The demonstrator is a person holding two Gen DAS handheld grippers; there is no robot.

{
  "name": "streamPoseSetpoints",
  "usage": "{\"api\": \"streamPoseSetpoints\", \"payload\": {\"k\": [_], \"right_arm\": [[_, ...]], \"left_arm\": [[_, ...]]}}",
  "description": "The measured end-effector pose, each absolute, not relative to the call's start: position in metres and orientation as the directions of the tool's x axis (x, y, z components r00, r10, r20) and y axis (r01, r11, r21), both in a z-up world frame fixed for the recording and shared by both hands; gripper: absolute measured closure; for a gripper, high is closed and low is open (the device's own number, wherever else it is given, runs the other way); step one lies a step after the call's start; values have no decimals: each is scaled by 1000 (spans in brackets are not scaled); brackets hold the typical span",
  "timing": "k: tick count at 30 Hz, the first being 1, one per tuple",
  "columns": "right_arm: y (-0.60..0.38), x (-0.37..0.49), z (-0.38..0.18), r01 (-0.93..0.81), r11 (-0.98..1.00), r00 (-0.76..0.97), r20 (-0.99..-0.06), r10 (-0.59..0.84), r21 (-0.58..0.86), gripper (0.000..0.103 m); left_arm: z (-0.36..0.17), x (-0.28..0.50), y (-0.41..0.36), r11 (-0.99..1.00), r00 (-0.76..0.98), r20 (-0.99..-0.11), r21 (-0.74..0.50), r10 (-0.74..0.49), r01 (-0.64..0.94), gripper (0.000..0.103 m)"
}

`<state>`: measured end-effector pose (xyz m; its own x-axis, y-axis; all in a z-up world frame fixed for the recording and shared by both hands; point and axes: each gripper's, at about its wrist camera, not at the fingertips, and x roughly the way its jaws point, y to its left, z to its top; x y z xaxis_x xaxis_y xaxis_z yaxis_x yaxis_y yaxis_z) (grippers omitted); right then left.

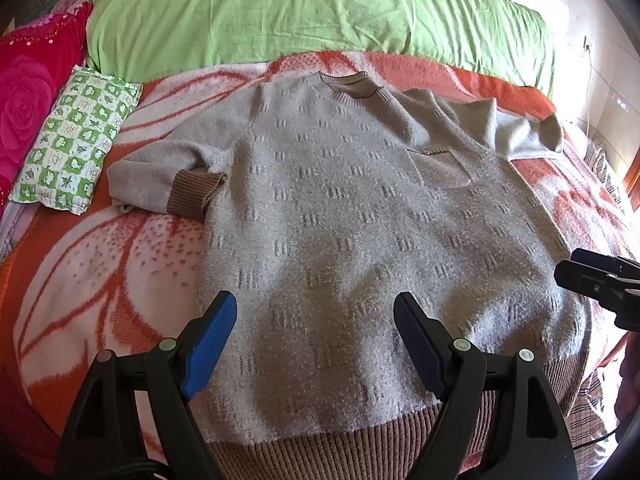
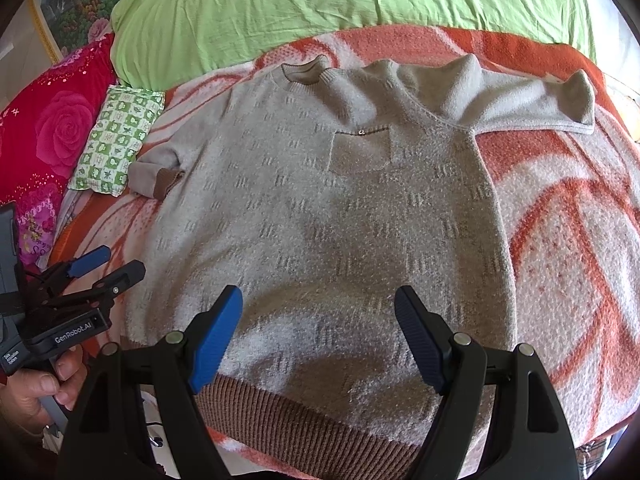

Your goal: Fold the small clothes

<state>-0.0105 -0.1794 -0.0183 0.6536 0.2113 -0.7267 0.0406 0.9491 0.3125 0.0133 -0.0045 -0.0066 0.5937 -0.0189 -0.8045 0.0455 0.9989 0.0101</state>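
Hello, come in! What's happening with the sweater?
Left gripper open, right gripper open, both empty. Sweater flat on blanket, unfolded. Nothing blocking.

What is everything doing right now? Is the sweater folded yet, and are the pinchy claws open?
Sweater: spread flat, front up, not folded.
Left sleeve: bent inward, brown cuff at the body's edge.
Right sleeve: stretched outward, rumpled.
Left gripper: open, empty, above the hem.
Right gripper: open, empty, above the hem.
Small green checked pillow: lying flat beside the sweater.
Orange blanket: spread under the sweater.
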Motion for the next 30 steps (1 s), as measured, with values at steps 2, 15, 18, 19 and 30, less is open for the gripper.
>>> {"api": "streamPoseSetpoints", "payload": {"k": [2,15,18,19,30], "right_arm": [[-182,-9,-19,44,947,649,-730,214,317,24],[-204,8,-25,76,930,642,-731,231,360,24],[-214,14,-26,97,924,643,-732,226,370,24],[-219,17,-26,107,921,644,-732,223,375,24],[-311,47,-31,268,853,675,-719,165,448,24]], "left_arm": [[-9,15,-6,999,586,-810,7,-23,50,22],[-19,42,-17,998,558,-828,-26,-54,58,22],[-21,55,-20,998,551,-833,-25,-52,55,22],[-22,57,-21,998,551,-833,-27,-52,54,22],[-25,129,-31,998,523,-850,-31,-58,59,22]]}}
